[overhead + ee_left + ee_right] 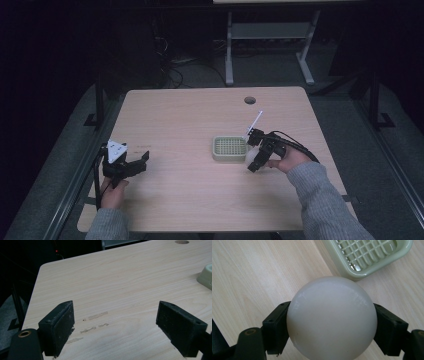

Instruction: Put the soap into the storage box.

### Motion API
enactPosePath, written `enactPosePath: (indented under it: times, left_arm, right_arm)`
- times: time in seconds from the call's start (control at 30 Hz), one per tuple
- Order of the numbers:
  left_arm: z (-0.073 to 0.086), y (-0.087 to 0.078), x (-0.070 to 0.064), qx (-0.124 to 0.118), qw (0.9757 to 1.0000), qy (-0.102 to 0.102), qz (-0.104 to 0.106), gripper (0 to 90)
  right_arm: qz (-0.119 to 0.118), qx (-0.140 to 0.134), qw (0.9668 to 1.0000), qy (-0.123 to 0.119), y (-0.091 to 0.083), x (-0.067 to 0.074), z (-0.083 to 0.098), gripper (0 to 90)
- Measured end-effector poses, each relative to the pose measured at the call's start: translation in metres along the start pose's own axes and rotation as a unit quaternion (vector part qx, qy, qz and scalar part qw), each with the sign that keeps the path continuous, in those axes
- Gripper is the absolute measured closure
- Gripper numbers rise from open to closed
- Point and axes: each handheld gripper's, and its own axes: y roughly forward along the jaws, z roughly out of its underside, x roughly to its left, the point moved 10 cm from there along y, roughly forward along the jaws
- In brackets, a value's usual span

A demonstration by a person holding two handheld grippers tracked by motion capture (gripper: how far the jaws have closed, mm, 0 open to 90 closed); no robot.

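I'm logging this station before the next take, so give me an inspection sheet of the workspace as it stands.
Surface: light wooden table with a round cable hole; faint scuff marks near the left jaws.
Job's things: smooth white ball clamped between the right jaws; pale green plastic basket with a grid floor beside it, nothing seen inside.
Clutter: nothing seen.
Grippers: left hand-held gripper open, holding nothing, over bare wood; right hand-held gripper shut on the ball, just right of the basket.
Cables: black cable trailing from the right gripper.
Surroundings: dark room, grey floor, white-legged table frame behind.
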Motion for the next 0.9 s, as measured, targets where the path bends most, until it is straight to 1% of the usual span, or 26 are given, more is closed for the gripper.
enactPosePath:
  times: [0.1, 0.27, 0.33, 0.4, 0.47, 0.67, 0.7, 0.8, 0.9]
  left_arm:
    - [0.0, 0.0, 0.0, -0.001, 1.0, -0.003, -0.001, 14.8]
    - [0.001, 0.0, 0.001, 0.002, 1.0, -0.003, -0.001, 14.9]
    - [0.001, 0.001, 0.001, 0.001, 1.0, -0.002, -0.001, 14.8]
    - [0.001, 0.0, 0.001, 0.002, 1.0, -0.002, 0.0, 14.8]
    - [0.0, 0.0, 0.0, 0.0, 1.0, -0.002, 0.0, 14.8]
    - [0.001, 0.0, 0.001, 0.001, 1.0, -0.001, 0.0, 14.9]
    - [0.001, 0.0, 0.001, 0.002, 1.0, -0.001, 0.0, 14.8]
    - [0.001, 0.0, 0.001, 0.001, 1.0, -0.003, 0.0, 14.8]
    - [0.001, 0.0, 0.001, 0.002, 1.0, -0.002, -0.001, 14.8]
  right_arm:
    - [0.0, 0.0, 1.0, -0.001, 0.0, -0.002, -0.003, 23.6]
    - [-0.001, 0.001, 1.0, -0.002, -0.001, -0.004, -0.008, 23.6]
    - [-0.006, -0.003, 1.0, -0.003, -0.001, -0.003, -0.011, 23.6]
    - [-0.01, 0.001, 1.0, -0.001, -0.001, -0.003, -0.012, 23.6]
    - [-0.007, 0.005, 1.0, -0.004, 0.0, -0.004, -0.014, 23.6]
    - [-0.007, 0.007, 0.9999, -0.007, 0.0, -0.006, -0.02, 23.6]
    - [-0.012, 0.006, 0.9999, -0.005, 0.0, -0.005, -0.021, 23.6]
    - [-0.009, 0.007, 0.9999, -0.006, -0.001, -0.007, -0.023, 23.6]
    - [-0.013, 0.005, 0.9999, -0.004, -0.002, -0.008, -0.026, 23.6]
